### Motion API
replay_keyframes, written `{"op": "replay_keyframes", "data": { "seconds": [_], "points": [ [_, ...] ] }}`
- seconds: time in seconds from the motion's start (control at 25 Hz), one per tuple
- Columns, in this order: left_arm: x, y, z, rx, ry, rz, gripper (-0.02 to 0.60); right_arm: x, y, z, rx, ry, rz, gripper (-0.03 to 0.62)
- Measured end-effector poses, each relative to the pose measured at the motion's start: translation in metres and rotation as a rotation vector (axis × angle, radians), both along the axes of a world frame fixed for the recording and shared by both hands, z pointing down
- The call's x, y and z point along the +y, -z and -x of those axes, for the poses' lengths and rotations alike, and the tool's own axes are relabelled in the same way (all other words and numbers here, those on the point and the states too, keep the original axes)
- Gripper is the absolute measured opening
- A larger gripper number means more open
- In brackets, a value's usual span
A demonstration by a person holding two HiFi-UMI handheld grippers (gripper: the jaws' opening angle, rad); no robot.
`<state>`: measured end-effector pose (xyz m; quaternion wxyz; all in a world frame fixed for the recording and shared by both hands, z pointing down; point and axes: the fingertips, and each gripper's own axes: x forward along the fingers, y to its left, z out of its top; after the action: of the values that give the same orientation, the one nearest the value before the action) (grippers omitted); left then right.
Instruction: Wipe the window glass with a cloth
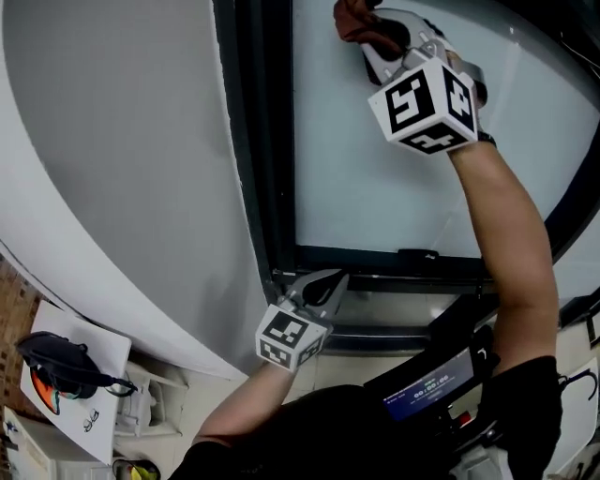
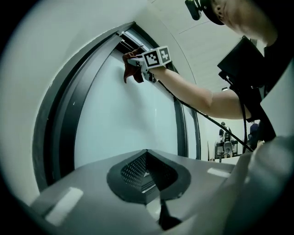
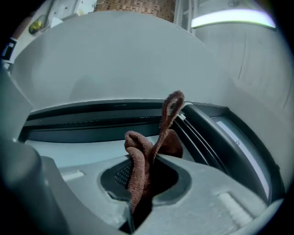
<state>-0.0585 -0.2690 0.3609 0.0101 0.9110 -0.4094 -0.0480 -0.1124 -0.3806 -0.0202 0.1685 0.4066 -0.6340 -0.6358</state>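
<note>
While it has no part in the wiping, the left gripper (image 1: 322,284) hangs low by the window's bottom frame (image 1: 375,255), jaws together on nothing. To the right, far up the window glass (image 1: 375,178), the right gripper (image 1: 380,42) clamps the cloth (image 1: 354,21), probably to rub that upper corner. The cloth is reddish-brown terry, bunched in folds, with one loop standing free.

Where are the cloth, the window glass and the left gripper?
cloth (image 3: 139,170), right gripper view, the fold hanging between the jaws
window glass (image 1: 375,159), head view, bare pane below the cloth
left gripper (image 2: 147,152), left gripper view, where its closed tips meet
</note>
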Motion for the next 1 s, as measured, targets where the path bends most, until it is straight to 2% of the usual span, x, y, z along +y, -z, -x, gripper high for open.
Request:
{"op": "replay_keyframes", "data": {
  "seconds": [0.2, 0.36, 0.6, 0.84, 1.0],
  "points": [
    [-0.004, 0.006, 0.0, -0.01, 0.027, -0.011, 0.015, -0.023, 0.036, 0.034, 0.05, -0.057, -0.123, 0.04],
    [-0.005, 0.009, 0.002, -0.014, 0.033, -0.022, 0.017, -0.044, 0.051, 0.055, 0.083, -0.112, -0.162, 0.038],
    [-0.009, 0.006, 0.002, -0.045, 0.044, -0.053, 0.016, -0.062, 0.058, 0.066, 0.111, -0.157, -0.155, 0.037],
    [-0.01, 0.009, 0.001, -0.071, 0.033, -0.069, 0.017, -0.063, 0.043, 0.071, 0.16, -0.17, -0.109, 0.034],
    [-0.011, 0.007, 0.002, -0.07, 0.03, -0.065, 0.017, -0.065, 0.03, 0.072, 0.177, -0.192, -0.123, 0.034]
  ]
}}
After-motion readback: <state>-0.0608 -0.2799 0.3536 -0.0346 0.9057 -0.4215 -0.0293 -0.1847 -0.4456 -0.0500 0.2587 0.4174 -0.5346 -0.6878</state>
